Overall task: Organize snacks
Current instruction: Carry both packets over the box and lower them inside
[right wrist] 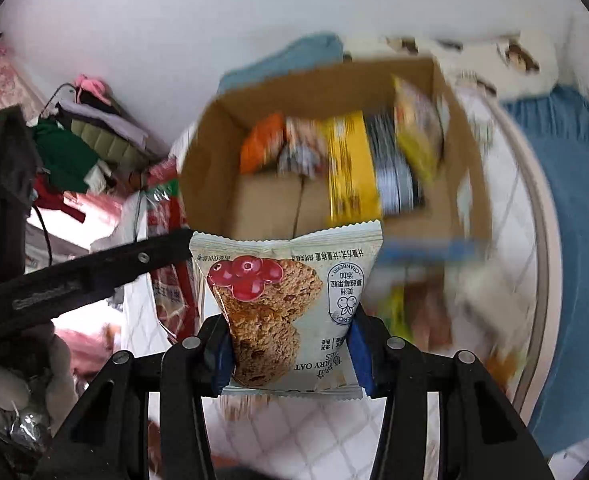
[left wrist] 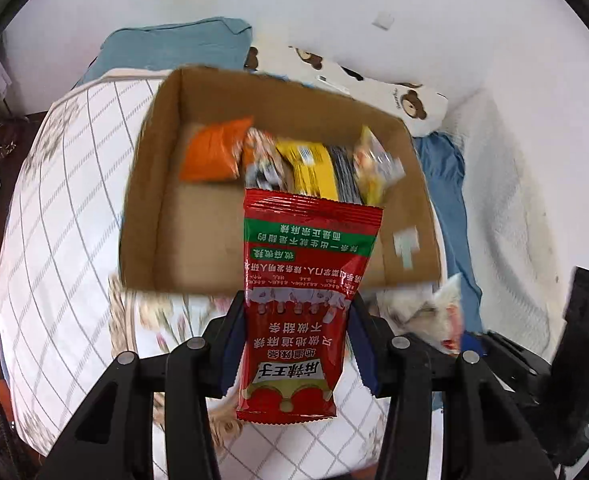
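Left gripper (left wrist: 296, 344) pinches a long red foil snack packet (left wrist: 302, 304) across its middle, held above the near wall of an open brown cardboard box (left wrist: 150, 184). The row at the back of the box runs orange pouch (left wrist: 210, 156), yellow packet (left wrist: 308, 168), dark striped packet (left wrist: 344, 176). Right gripper (right wrist: 292, 354) clamps a pale cranberry oat cookie packet (right wrist: 290, 304) before the same box. Step: carrying to box. Next, probably: reach over the free floor at front, then spread the fingers.

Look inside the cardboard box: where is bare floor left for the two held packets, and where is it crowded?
Free: the cardboard box floor between its near wall, left wall and the orange packet. Crowded: the far side, where the orange, yellow and dark packets lie packed together.
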`<state>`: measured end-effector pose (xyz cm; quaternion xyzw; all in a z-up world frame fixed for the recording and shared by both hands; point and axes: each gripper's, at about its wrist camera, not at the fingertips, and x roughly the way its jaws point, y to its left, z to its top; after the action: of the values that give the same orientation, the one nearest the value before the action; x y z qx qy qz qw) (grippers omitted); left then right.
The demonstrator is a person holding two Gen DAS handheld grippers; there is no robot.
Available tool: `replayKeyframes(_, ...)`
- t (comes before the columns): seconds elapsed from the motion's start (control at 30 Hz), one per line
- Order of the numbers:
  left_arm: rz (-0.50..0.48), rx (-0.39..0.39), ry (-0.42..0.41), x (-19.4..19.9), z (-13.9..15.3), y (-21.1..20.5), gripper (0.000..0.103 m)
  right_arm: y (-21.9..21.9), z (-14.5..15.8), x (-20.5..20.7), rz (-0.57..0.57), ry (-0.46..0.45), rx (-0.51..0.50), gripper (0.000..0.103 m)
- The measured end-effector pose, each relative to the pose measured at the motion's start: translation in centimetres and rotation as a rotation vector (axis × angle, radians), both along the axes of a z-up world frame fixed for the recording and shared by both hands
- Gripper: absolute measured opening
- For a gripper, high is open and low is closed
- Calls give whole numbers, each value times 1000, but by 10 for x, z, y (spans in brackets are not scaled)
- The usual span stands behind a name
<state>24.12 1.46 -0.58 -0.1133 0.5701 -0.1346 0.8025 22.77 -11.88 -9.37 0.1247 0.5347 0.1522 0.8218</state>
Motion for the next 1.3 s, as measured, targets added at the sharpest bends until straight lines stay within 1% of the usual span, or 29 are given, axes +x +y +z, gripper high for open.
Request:
replayKeyframes(0.03,6,9,19,17,-2,2,45,1,2,20,1,-13,-14,50)
replayKeyframes(0.1,24,10,62,45,-11,7,45,8,5,41,0,-23,-17,50)
replayKeyframes(0.13,25,19,94,57,-18,10,45,12,2,57,4,-12,-16,50)
replayKeyframes(0.2,42,28,153,79,-33,14,45,10,3,72,10,7,-3,50)
replayKeyframes(0.23,41,35,177,85,-38,15,45,12,-2,81,17,25,4,50)
replayKeyframes(0.33,51,55,230,100,-55,16,45,24,-33,107,32,75,19,50)
replayKeyframes(0.43,41,88,260,110,-67,12,45,32,-61,119,38,130,34,50)
replayKeyframes(0.57,31,102,304,116,-83,8,47,38,-84,130,47,183,57,50)
replayKeyframes(0.6,29,109,318,117,-88,7,47,39,-89,134,45,198,59,51)
replayKeyframes(0.67,29,123,336,119,-94,5,49,39,-100,140,49,244,54,67)
replayKeyframes(0.7,33,127,339,119,-96,6,53,39,-103,142,47,252,44,87)
replayKeyframes(0.73,36,122,335,120,-97,6,58,38,-105,143,49,253,41,94)
replayKeyframes(0.77,41,119,331,120,-97,7,62,37,-107,144,49,257,29,94)
replayKeyframes(0.8,42,119,329,121,-97,7,78,36,-108,145,47,265,7,94)
replayKeyframes(0.83,42,119,321,121,-97,6,88,34,-109,146,43,273,-10,94)
replayKeyframes(0.9,41,133,307,120,-95,5,90,29,-111,146,33,280,-20,95)
replayKeyframes(1.0,40,138,307,120,-94,5,92,17,-111,146,5,282,-62,95)
replayKeyframes(1.17,45,167,284,115,-95,-1,92,-5,-110,143,-36,289,-155,95)
replayKeyframes(1.3,39,186,271,106,-95,-7,92,-21,-108,140,-59,283,-200,95)
